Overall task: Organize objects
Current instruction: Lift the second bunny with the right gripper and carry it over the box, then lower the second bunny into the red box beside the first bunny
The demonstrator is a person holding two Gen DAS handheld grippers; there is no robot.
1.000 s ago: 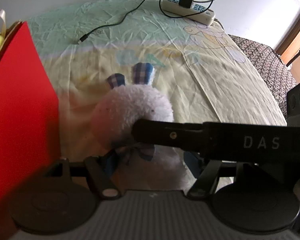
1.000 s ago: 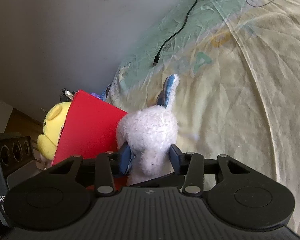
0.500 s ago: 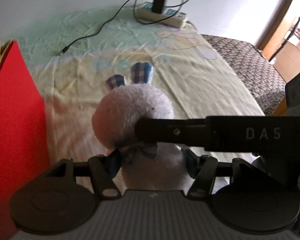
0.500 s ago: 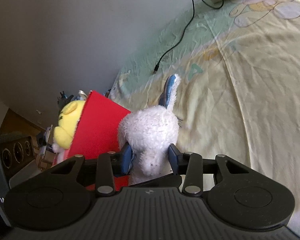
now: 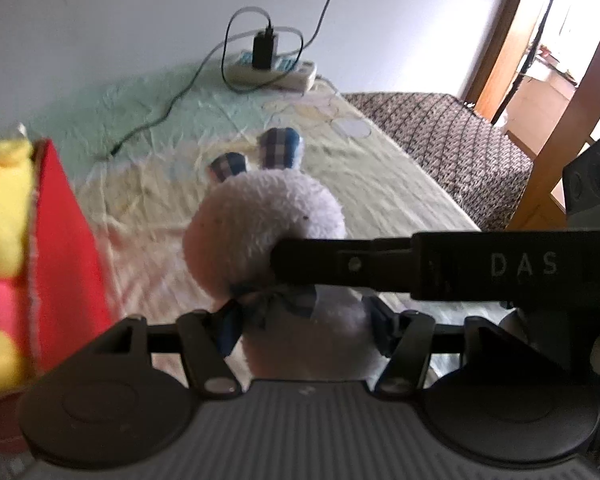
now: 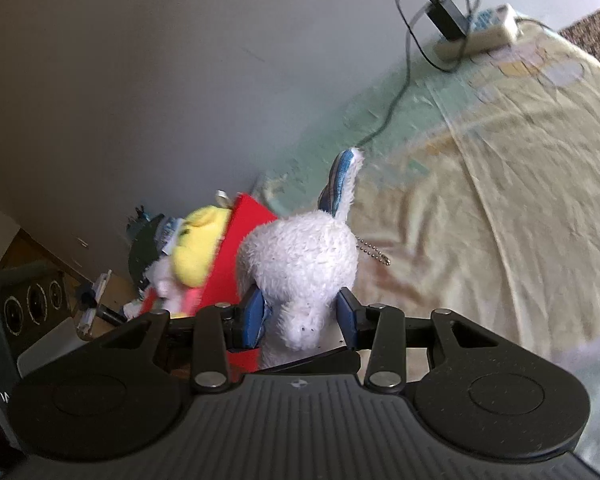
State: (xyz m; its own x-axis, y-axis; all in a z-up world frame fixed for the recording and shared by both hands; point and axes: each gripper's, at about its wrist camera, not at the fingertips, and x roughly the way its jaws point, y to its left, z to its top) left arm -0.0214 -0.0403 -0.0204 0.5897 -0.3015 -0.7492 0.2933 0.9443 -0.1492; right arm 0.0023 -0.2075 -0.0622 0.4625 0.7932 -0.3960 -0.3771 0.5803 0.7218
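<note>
A white plush rabbit (image 5: 260, 216) with blue checked ears is held above the bed by both grippers. My left gripper (image 5: 304, 320) is shut on its body. My right gripper (image 6: 300, 316) is shut on its neck, below the head (image 6: 300, 264); it crosses the left wrist view as a black bar (image 5: 420, 268). A red bag (image 5: 64, 216) stands to the left with a yellow plush toy (image 5: 0, 208) inside. The bag (image 6: 228, 268) and yellow toy (image 6: 196, 244) also show in the right wrist view.
A yellow-green bed sheet (image 5: 380, 184) covers the bed. A power strip with a charger (image 5: 272, 68) lies at the far edge by the wall, its cable (image 5: 160, 120) trailing on the sheet. A dark knitted cover (image 5: 452, 136) lies on the right. A doorway (image 5: 548, 60) is at far right.
Both grippers have lifted the rabbit up from the sheet. The views have tilted upward, and the inside of the red bag now shows.
</note>
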